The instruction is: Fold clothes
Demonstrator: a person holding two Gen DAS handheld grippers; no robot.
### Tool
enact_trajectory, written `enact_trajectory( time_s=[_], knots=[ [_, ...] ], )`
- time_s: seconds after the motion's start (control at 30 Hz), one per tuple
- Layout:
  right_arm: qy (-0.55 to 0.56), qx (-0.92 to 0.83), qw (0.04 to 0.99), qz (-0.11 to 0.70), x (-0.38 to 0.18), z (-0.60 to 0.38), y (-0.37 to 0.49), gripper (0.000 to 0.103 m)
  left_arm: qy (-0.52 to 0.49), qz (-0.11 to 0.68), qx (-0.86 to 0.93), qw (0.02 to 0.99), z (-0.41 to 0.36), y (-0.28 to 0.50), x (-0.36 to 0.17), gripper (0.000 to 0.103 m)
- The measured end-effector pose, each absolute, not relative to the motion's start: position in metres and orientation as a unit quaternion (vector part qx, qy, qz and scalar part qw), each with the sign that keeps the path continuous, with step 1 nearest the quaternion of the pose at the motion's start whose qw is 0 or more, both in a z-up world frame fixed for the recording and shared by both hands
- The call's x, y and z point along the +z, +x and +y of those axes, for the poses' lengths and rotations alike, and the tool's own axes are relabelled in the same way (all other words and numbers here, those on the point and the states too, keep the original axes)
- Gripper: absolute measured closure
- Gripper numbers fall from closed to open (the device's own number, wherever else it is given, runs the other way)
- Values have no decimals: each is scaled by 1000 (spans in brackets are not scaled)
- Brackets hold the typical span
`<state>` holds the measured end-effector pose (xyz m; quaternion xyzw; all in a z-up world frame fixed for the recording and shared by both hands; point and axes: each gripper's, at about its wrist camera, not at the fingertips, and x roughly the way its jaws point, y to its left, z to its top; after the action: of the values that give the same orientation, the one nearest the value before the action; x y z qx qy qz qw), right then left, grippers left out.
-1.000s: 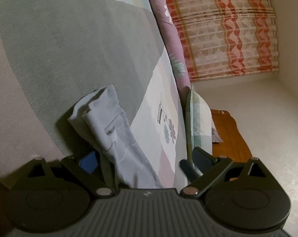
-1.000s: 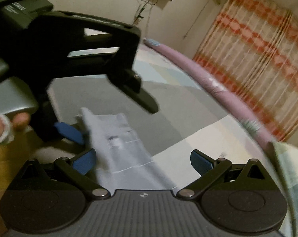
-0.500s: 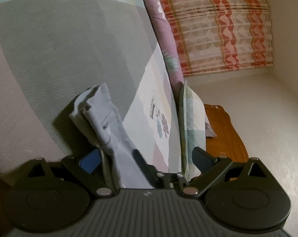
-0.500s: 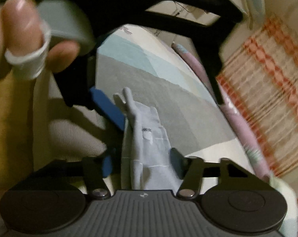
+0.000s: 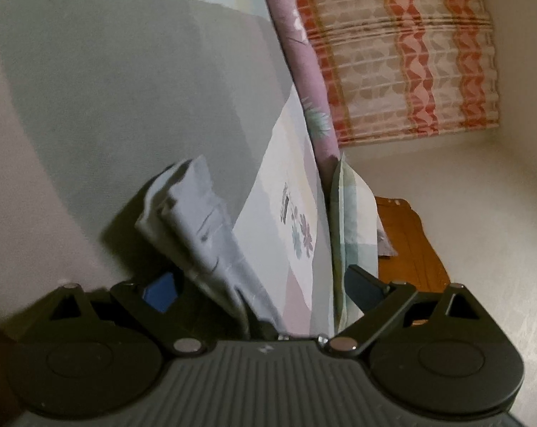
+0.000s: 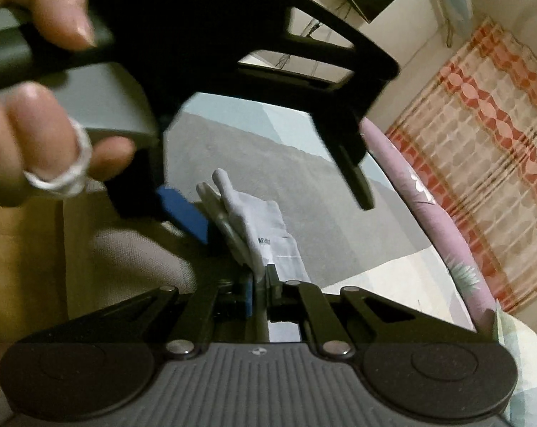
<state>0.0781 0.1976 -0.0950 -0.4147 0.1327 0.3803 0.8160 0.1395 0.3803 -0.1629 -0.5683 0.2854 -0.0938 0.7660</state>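
We list one pale blue folded cotton garment (image 6: pixel 268 227) on the grey-patterned bedsheet (image 5: pixel 126 89). Right gripper (image 6: pixel 259 283): pinched onto its near edge, seen only in its own view. Left gripper (image 5: pixel 257 284): spread wide around the garment; its hand (image 6: pixel 30 135) appears only from the right.

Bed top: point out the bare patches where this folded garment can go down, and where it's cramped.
Free: the grey panel of the bedspread beyond the pale garment, bordered by the purple quilt roll. Also the floral panel. Cramped: near edge, where the left gripper and right gripper crowd the garment.
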Motion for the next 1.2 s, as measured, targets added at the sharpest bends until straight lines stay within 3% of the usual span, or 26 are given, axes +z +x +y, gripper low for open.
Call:
enact_trajectory(
  time_s=[0.1, 0.17, 0.23, 0.33, 0.67, 0.73, 0.8, 0.83, 0.87, 0.9, 1.0, 1.13, 1.2],
  knots=[
    [-409, 382, 818, 134, -94, 197, 74, 95, -541, 287, -79, 787, 376, 147, -163, 17],
    [-403, 387, 818, 138, -94, 199, 74, 95, -521, 289, -79, 799, 375, 149, -164, 28],
    [-396, 393, 817, 144, -95, 201, 75, 95, -515, 286, -87, 803, 377, 150, -165, 29],
    [-363, 408, 820, 170, -90, 198, 79, 95, -517, 276, -91, 805, 382, 143, -169, 38],
    [-296, 415, 839, 190, -80, 179, 90, 99, -513, 254, -73, 816, 375, 133, -165, 33],
    [-289, 421, 838, 193, -80, 179, 90, 99, -502, 257, -68, 823, 372, 138, -163, 36],
    [-287, 427, 833, 201, -80, 176, 91, 99, -483, 267, -62, 832, 368, 139, -160, 45],
    [-285, 430, 831, 206, -79, 175, 90, 98, -473, 278, -56, 834, 367, 139, -161, 62],
    [-281, 435, 829, 212, -78, 171, 90, 97, -465, 293, -45, 834, 367, 140, -163, 88],
    [-275, 441, 825, 219, -76, 166, 89, 95, -467, 299, -38, 831, 369, 138, -166, 95],
    [-264, 455, 817, 237, -71, 147, 89, 87, -486, 293, -35, 823, 376, 130, -172, 95],
    [-241, 443, 820, 271, -59, 113, 109, 62, -448, 297, -24, 843, 370, 125, -161, 95],
    [-209, 431, 823, 305, -55, 90, 118, 56, -427, 298, -21, 853, 367, 124, -153, 95]
  ],
)
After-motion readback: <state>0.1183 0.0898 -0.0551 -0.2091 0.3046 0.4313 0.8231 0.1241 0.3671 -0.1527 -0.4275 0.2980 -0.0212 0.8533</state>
